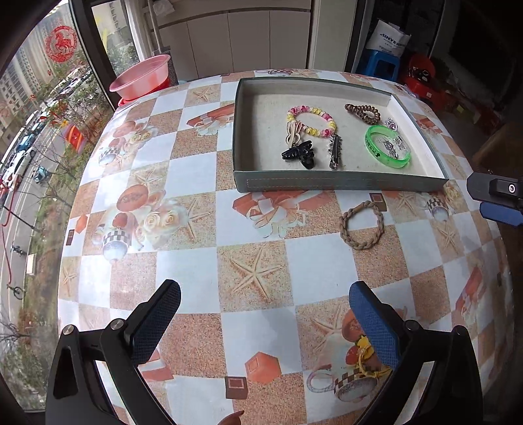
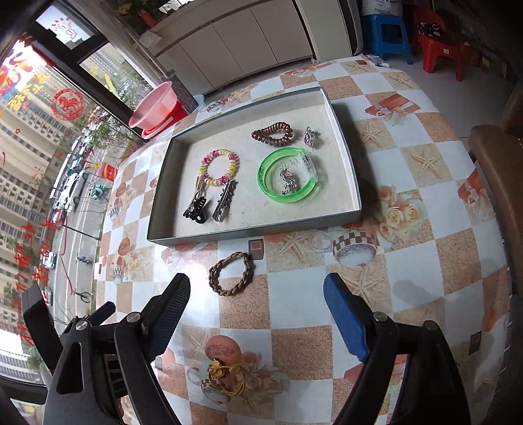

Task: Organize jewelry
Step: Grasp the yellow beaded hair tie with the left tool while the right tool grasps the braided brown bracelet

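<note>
A grey-green tray on the checked table holds a beaded bracelet, a green bangle, a brown coil tie, a black claw clip and a silver clip. A brown braided band lies on the table just in front of the tray. A yellow hair tie lies near the front edge. My left gripper is open and empty. My right gripper is open and empty, just short of the braided band.
A pink basin stands beyond the table's far left. Windows run along the left. A brown chair stands at the right; blue and red stools are behind. The right gripper's side shows in the left wrist view.
</note>
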`<control>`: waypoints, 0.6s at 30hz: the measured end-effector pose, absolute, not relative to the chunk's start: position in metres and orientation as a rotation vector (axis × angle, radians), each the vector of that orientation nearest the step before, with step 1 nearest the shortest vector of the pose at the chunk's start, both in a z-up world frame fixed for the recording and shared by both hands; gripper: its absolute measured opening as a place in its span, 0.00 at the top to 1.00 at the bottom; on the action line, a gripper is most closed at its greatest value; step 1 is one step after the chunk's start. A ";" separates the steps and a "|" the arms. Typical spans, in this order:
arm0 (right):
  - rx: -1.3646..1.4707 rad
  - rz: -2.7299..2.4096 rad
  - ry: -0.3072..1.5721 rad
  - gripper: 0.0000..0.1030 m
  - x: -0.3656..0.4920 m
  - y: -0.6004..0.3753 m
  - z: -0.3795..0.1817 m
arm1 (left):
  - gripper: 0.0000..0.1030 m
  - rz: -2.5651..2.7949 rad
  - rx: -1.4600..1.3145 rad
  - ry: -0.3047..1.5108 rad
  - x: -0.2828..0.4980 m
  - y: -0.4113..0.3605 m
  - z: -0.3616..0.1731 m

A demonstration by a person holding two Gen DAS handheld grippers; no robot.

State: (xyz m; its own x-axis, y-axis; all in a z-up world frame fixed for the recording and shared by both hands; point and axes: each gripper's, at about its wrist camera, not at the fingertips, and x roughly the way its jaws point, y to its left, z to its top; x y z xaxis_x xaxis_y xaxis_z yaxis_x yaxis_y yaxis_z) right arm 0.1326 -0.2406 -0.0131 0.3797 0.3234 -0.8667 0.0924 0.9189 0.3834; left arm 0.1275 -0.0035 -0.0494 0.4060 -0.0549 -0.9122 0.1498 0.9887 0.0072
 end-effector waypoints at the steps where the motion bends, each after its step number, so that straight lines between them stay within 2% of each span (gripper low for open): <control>1: 0.401 0.148 1.199 0.17 0.129 -0.240 -0.016 | 0.00 -0.130 0.089 1.153 0.123 -0.001 -0.052; 9: 0.368 0.100 1.364 0.17 0.102 -0.233 -0.053 | 0.00 -0.223 0.068 1.236 0.089 0.001 -0.076; 18: 0.354 0.090 1.429 0.17 0.102 -0.229 -0.072 | 0.00 -0.244 0.051 1.289 0.072 -0.021 -0.092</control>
State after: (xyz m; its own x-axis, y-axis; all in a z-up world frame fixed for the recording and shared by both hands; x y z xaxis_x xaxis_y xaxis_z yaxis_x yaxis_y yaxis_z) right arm 0.1025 -0.2293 -0.0717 0.1475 0.2713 -0.9511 0.1495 0.9445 0.2926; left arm 0.0724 -0.0212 -0.0924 0.2562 -0.1514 -0.9547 0.2087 0.9730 -0.0983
